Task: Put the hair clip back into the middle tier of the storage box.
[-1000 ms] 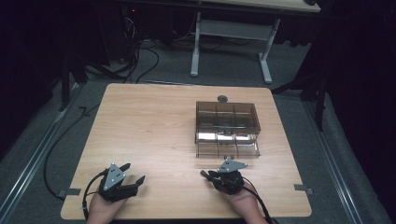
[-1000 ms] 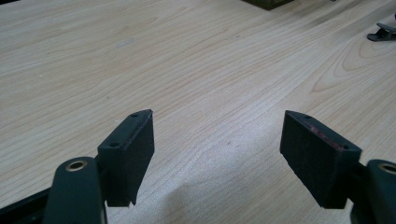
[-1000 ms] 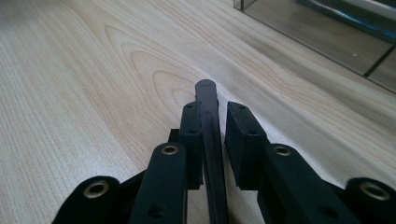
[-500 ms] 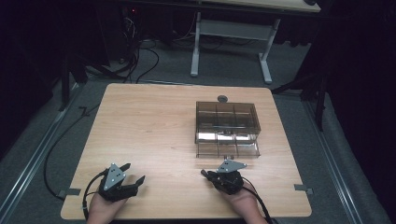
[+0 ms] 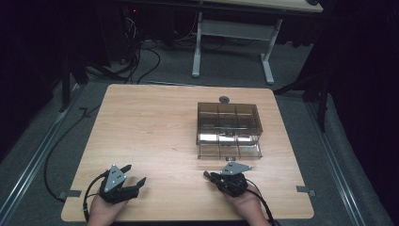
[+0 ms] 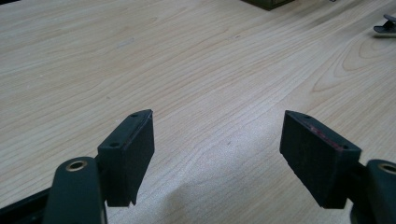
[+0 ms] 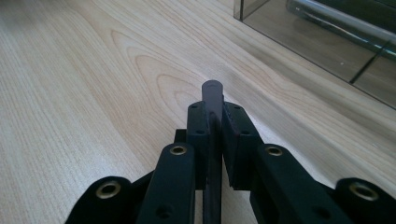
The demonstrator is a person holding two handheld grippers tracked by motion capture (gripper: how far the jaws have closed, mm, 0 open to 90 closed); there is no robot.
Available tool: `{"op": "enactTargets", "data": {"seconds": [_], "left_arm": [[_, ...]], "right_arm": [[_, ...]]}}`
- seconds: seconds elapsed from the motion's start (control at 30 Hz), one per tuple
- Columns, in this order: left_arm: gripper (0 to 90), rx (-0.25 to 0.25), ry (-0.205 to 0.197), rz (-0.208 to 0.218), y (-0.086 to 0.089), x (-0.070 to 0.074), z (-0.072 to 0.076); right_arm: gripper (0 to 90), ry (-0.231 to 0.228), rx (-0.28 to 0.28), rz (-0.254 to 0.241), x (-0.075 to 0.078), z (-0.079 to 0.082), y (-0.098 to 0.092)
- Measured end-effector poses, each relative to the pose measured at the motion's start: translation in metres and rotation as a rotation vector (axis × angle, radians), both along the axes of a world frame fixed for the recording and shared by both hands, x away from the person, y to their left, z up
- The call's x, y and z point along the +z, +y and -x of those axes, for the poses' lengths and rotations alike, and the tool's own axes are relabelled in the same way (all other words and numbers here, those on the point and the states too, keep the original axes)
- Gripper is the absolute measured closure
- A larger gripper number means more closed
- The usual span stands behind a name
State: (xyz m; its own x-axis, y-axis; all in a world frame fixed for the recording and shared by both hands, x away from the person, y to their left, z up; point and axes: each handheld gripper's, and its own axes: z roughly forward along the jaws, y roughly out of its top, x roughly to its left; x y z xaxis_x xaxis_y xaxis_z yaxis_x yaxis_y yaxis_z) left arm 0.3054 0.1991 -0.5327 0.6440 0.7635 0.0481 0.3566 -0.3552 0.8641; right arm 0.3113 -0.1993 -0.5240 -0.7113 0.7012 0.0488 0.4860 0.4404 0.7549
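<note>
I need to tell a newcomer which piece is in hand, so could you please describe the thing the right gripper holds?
Start at the wooden table and find the smoky clear compartment box right of centre. Just in front of it, the right gripper pinches a thin dark rod whose rounded tip pokes past the pads. The left gripper is open and empty.

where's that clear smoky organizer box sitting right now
In the high view, the organizer box sits on the right half of the wooden table, just beyond the right tool, with a small dark round knob at its far edge.
</note>
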Motion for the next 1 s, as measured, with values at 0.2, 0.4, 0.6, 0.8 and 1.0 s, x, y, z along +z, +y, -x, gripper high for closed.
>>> {"op": "enactTargets", "data": {"seconds": [0.2,0.4,0.6,0.8,1.0], "left_arm": [[26.6,0.000,-0.002,0.001,0.000,0.000,0.000],[26.6,0.000,0.000,-0.001,0.000,0.000,0.000],[26.6,0.002,-0.001,0.000,0.000,0.000,0.000],[26.6,0.001,-0.001,0.005,0.000,0.000,0.000],[26.6,-0.004,-0.004,0.004,0.000,0.000,0.000]], "right_arm": [[82.1,-0.001,-0.011,0.009,0.002,0.006,-0.009],[82.1,-0.005,-0.046,-0.002,0.004,0.010,-0.024],[82.1,-0.002,-0.090,-0.010,0.007,0.012,-0.043],[82.0,-0.009,-0.141,-0.019,0.011,0.016,-0.062],[82.0,-0.012,-0.179,-0.013,0.014,0.020,-0.078]]}}
